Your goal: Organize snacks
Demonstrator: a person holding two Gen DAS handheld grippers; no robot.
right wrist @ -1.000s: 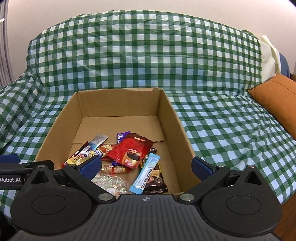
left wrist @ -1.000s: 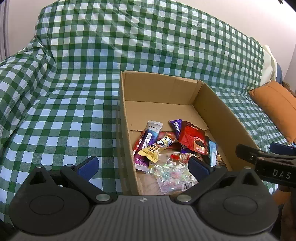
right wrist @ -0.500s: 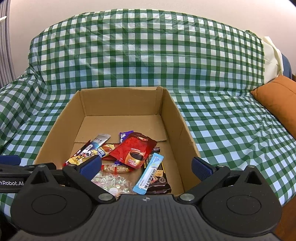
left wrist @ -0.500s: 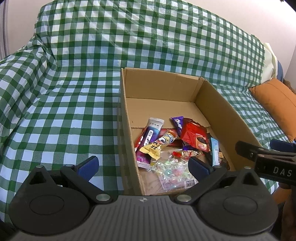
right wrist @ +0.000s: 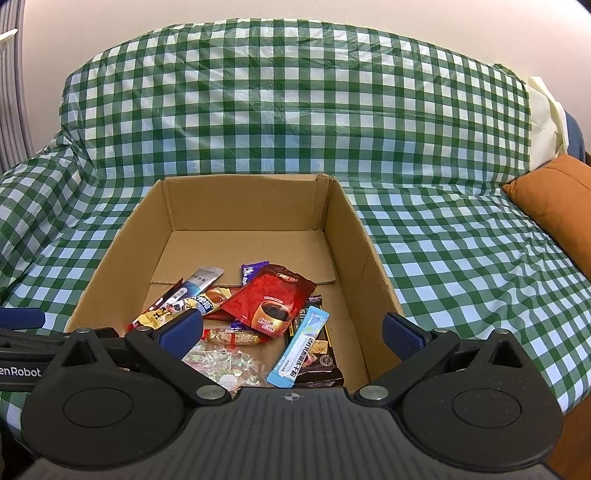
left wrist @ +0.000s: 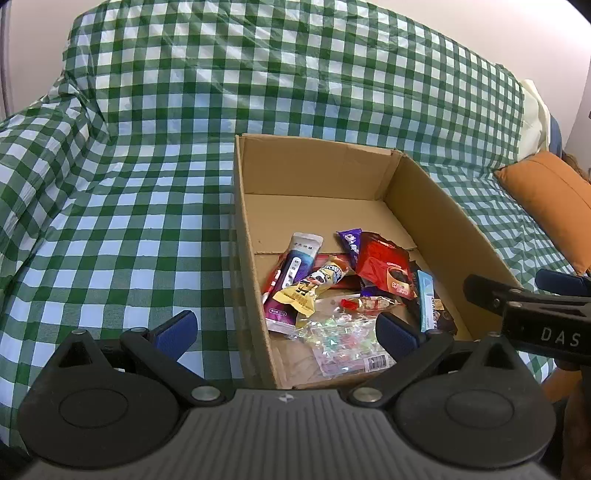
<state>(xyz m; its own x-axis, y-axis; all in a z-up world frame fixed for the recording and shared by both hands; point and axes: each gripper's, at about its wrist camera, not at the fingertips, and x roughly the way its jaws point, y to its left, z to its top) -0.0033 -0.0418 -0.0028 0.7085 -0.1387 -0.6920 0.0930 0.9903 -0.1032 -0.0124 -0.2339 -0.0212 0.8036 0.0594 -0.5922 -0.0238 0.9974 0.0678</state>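
A sofa draped in a green-and-white checked cover (right wrist: pixel 295 103) fills most of the scene, its back rising against a plain pale wall (right wrist: pixel 110 22). The cover looks glossy and creased, catching soft daylight. At the right end an orange cushion (right wrist: pixel 554 195) lies on the seat, with a cream cloth (right wrist: pixel 543 107) behind it over the sofa's corner. A grey curtain (right wrist: pixel 11 92) hangs at far left.
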